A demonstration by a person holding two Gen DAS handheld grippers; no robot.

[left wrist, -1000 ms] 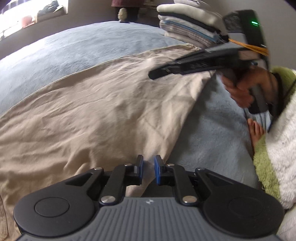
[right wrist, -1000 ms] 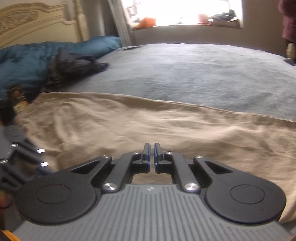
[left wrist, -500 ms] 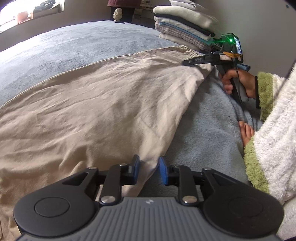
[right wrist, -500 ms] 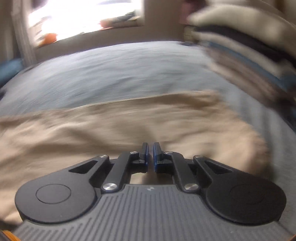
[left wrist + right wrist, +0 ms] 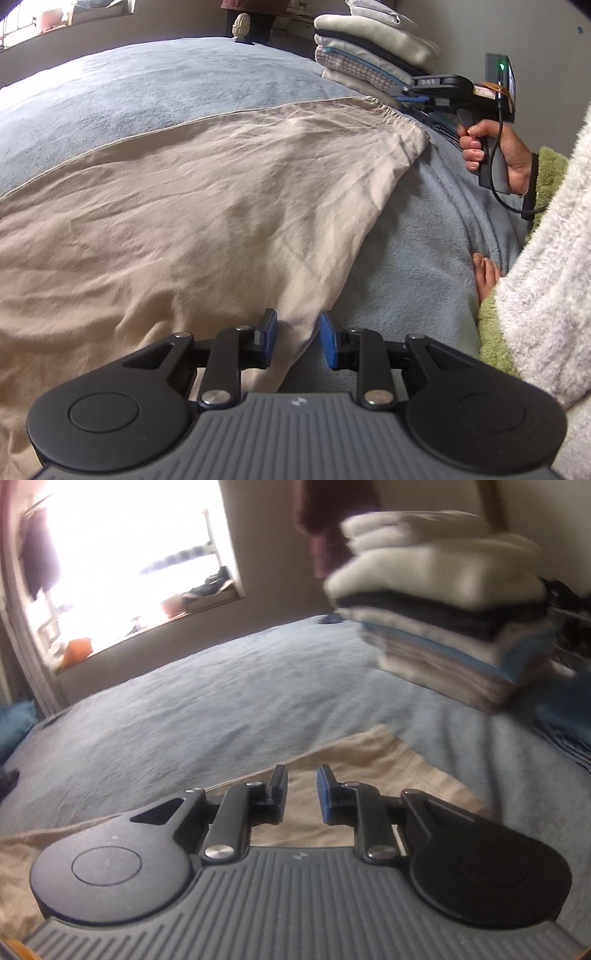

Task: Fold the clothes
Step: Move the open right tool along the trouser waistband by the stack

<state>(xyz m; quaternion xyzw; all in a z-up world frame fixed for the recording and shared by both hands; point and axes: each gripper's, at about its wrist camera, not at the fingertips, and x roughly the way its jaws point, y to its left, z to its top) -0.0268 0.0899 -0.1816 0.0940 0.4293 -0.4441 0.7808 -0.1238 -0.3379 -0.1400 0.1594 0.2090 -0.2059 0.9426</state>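
Beige garment (image 5: 192, 206) lies flat, long axis crossing the bed (image 5: 155, 85).

The only lettering is a short pale mark on the side of the right gripper (image 5: 408, 96), just beside the stack of folded clothes (image 5: 369, 55); it is too small and blurred to read with certainty.

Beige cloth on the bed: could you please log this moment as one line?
beige cloth: spread flat on blue blanket | left gripper: open over its near edge | right gripper: jaws opening, empty, above far corner | folded stack: beyond
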